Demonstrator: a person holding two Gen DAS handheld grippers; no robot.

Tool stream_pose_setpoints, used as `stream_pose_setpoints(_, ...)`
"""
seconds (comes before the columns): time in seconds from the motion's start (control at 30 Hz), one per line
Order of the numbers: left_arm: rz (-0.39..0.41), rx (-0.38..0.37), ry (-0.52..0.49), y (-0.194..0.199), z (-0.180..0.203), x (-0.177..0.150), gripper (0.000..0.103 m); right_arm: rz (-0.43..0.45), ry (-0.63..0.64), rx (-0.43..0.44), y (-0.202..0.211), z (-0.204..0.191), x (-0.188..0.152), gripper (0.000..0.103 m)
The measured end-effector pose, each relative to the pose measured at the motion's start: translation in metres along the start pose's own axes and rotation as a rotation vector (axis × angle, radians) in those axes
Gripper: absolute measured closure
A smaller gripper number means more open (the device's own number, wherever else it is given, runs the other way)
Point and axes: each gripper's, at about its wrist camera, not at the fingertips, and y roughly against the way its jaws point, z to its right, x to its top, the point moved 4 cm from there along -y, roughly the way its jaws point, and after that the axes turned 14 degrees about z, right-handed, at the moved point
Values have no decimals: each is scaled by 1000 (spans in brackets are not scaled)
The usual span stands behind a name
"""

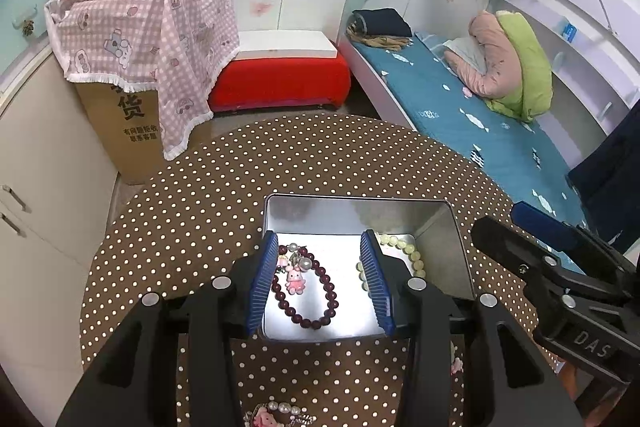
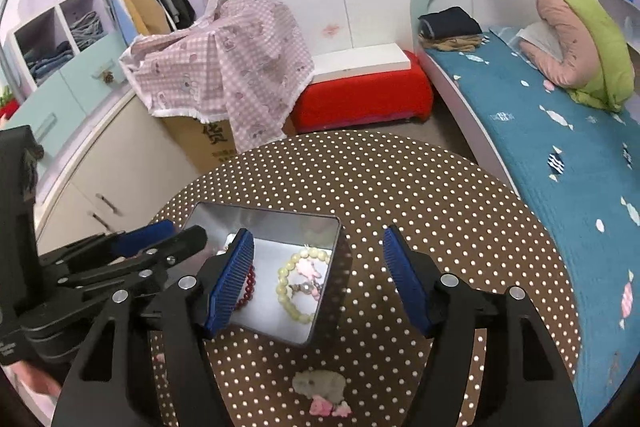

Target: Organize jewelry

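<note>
A silver metal tin (image 1: 456, 247) (image 2: 326, 291) stands open on the polka-dot table. Inside lie a dark red bead bracelet (image 1: 325, 291) with a pink bunny charm (image 1: 295, 281) and a pale yellow bead bracelet (image 1: 414, 255) (image 2: 285, 287) with pink charms. My left gripper (image 1: 320, 283) is open, its blue pads straddling the red bracelet just above the tin, holding nothing. My right gripper (image 2: 318, 279) is open and empty over the tin's right edge; it shows at the right of the left wrist view (image 1: 560, 279). A pearl bracelet with a pink charm (image 1: 276, 413) lies on the table near me.
The round brown polka-dot table (image 1: 320, 155) fills the foreground. A small grey and pink trinket (image 2: 320, 387) lies on it near the front. Behind stand a cardboard box under a pink checked cloth (image 1: 152, 23), a red bench (image 1: 280, 79) and a bed with a teal cover (image 1: 480, 123).
</note>
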Motion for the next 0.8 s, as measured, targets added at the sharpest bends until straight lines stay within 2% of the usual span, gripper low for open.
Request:
stream_pose_setpoints(0.07,3,3,2,5,-1,-1,62,-1,0,-1,4,1,-2,36)
stream_pose_setpoints(0.13,10,5,3,10,-1,-2,52,2,0,-5,10,2,-4,35)
stream_pose_setpoints(0.43,36,23,9,38,-3,-14,52,28,-15,-52,41,13,-14,34)
stream_pose_setpoints(0.5,37,29,17,45,-5,-18,51,33,-6,-64,48,14,-16,30)
stream_pose_setpoints(0.6,49,42,21,56,-9,-24,41,41,3,-76,60,16,-23,26)
stream_pose_setpoints(0.8,42,70,31,72,-18,-40,39,22,-21,-94,76,25,-41,21)
